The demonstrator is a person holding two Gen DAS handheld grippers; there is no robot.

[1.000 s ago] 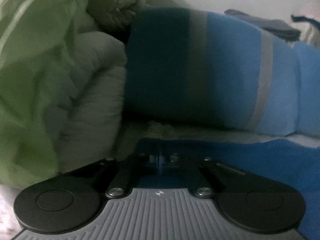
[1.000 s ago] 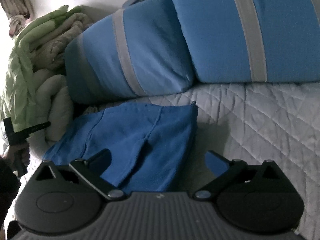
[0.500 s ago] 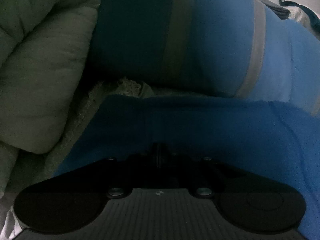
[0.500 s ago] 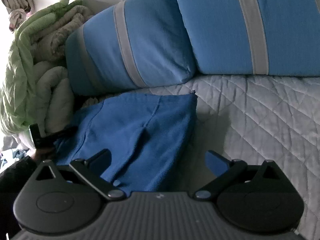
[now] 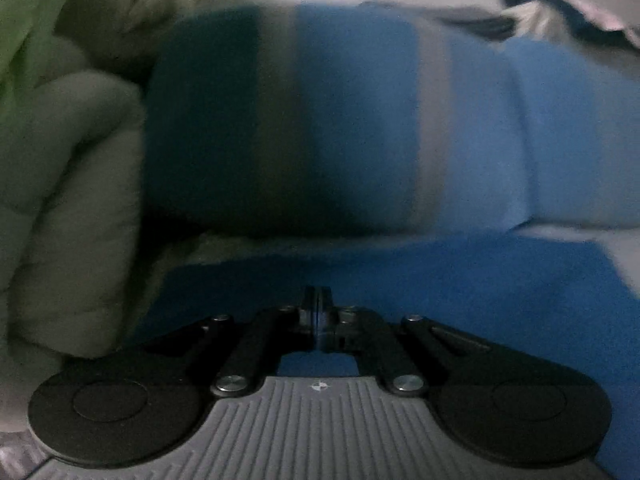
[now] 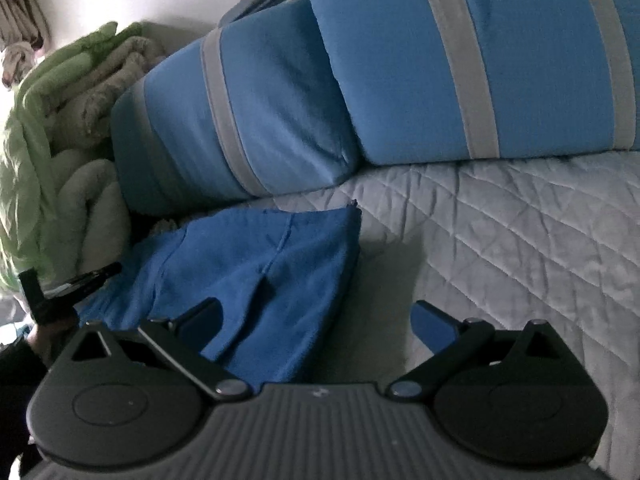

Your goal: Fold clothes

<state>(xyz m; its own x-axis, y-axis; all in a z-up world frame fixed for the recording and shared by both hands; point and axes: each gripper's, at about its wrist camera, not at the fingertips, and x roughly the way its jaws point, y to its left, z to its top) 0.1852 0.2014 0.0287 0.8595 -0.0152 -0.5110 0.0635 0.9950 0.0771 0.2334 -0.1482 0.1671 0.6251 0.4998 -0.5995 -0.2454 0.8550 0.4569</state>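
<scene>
One blue garment [image 6: 256, 280] on quilted bed [image 6: 520, 240]; left gripper [image 5: 319, 312] clenched, nothing visibly held; right gripper [image 6: 316, 320] released.

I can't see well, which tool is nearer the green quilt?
Left. The left tool sits beside the green quilt at the blue garment's far edge; the right tool hangs across it.

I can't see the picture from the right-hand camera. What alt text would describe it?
A blue garment lies partly folded on a grey quilted bed, in front of two blue pillows with grey stripes. The right gripper stands open over the garment's near edge. At far left the left gripper reaches the garment's side, beside piled green and beige blankets.
</scene>
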